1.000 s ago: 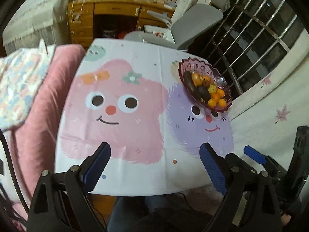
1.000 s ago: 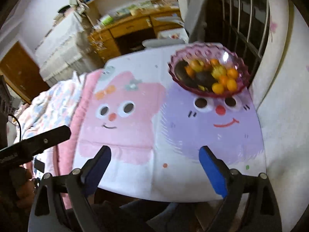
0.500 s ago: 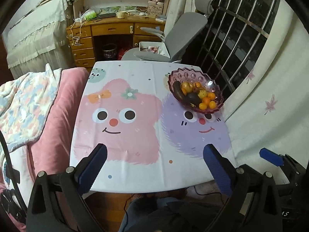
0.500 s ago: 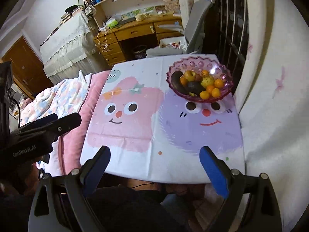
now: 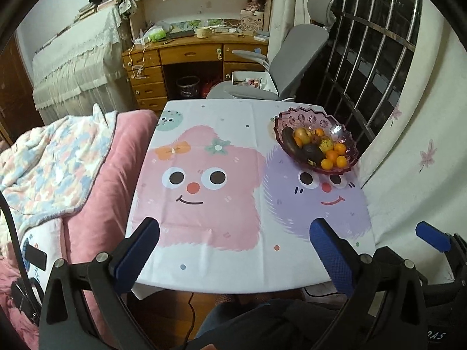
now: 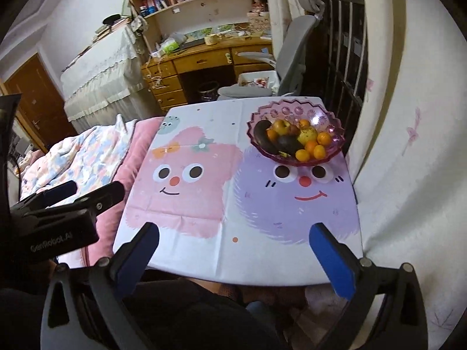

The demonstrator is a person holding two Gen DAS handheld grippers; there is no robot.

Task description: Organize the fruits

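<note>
Fruit all sits in the pink glass bowl (image 5: 316, 143) at the far right corner of the table (image 5: 233, 256). Nothing loose on the cloth that we can see. That fits either fruit already gathered into the bowl or fruit waiting to be sorted out of it; we can't tell which from here.

Our left gripper (image 5: 233, 250) is spread wide, holding nothing, hovering at the near table edge. Our right gripper (image 6: 235, 255) is the same: fingers apart, empty, also at the near edge.

Key relation: the bowl lies ahead and to the right of both grippers, well apart from each. In the right wrist view it's nearly straight ahead, only slightly right of centre; in the left wrist view it's off toward the right side. So our right gripper looks the better lined up.

The dark banana (image 6: 264, 138) lies along the bowl's left side, long axis running roughly near-to-far. The oranges (image 6: 310, 150) cluster at the near rim, closest to us.
</note>
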